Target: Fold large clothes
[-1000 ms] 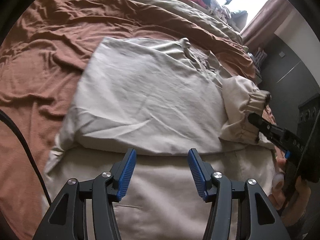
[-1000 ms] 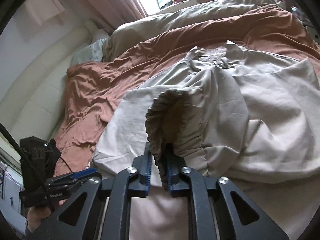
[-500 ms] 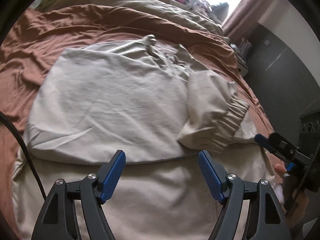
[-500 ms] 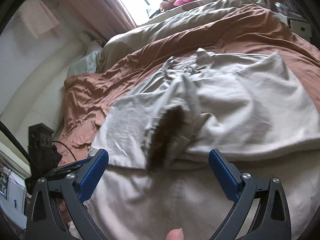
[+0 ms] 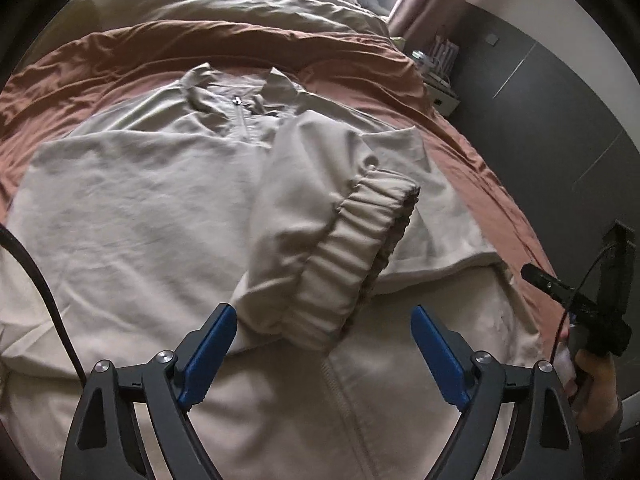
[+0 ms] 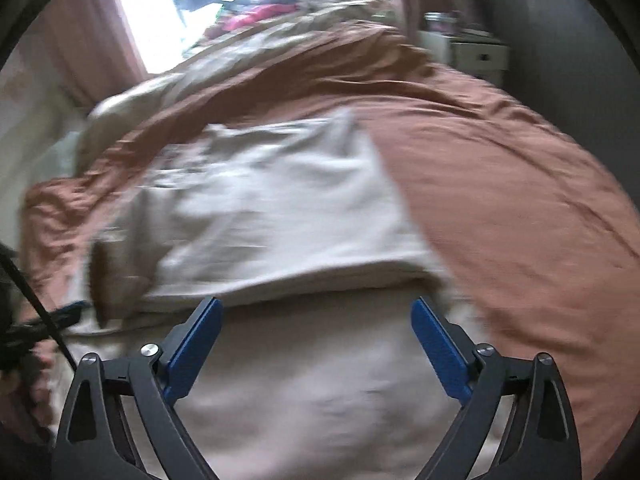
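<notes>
Left wrist view: the left gripper is hovering with its jaws spread wide, having just been opening further, and nothing is pinched between them. The beige jacket is lying flat on the brown bedspread, directly ahead of and below the blue pads. One sleeve is lying folded across the jacket's front, its gathered cuff resting just beyond the fingertips, between them in the picture but not touched. At the right edge, a hand is holding the right gripper beside the jacket's side.

In the blurred right wrist view, the right gripper is likewise standing wide, its jaws having just been closing slightly, empty, with the jacket spreading below and ahead of it.
</notes>
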The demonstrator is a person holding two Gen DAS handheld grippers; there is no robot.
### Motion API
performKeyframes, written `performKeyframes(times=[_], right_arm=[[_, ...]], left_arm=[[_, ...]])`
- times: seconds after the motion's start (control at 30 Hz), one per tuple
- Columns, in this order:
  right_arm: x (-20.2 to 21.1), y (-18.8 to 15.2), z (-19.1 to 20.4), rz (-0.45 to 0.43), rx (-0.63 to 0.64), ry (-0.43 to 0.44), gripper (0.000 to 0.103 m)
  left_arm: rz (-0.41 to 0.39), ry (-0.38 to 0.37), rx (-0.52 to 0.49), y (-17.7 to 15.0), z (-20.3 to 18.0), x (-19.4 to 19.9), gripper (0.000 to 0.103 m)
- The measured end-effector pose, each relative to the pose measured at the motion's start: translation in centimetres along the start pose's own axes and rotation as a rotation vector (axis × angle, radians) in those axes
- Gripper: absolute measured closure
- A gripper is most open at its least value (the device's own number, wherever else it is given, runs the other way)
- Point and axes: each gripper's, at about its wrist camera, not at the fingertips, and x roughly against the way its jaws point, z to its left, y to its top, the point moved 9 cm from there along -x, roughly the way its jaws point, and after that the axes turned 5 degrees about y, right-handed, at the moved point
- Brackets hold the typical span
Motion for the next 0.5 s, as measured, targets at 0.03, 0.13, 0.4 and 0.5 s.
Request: performKeyframes(times=[0.03,0.13,0.4,0.5], right_arm=[[-0.2,0.0,-0.5,0.008,0.003,-0.026,0.010],[-0.7,-0.5,-1.3,0.041,0.017,-0.082,0.010],[-3.2,-1.5,-1.5,0.095,0.058,-0.148,0.011],[-4.8,-0.7,-2.4,0.129,0.045,-0.185,0.025]], left_arm=[[0.002,0.014,-0.007,0.2,-0.2,-0.6,0.013],[0.014,0.064,-0.025,0.5,0.0,-2.0,0.013],[0.024,0.121,-0.068,0.9,1.3,-4.0,0.043],[-0.023,0.164,-0.063,1.6,2.5,-2.5,0.063]])
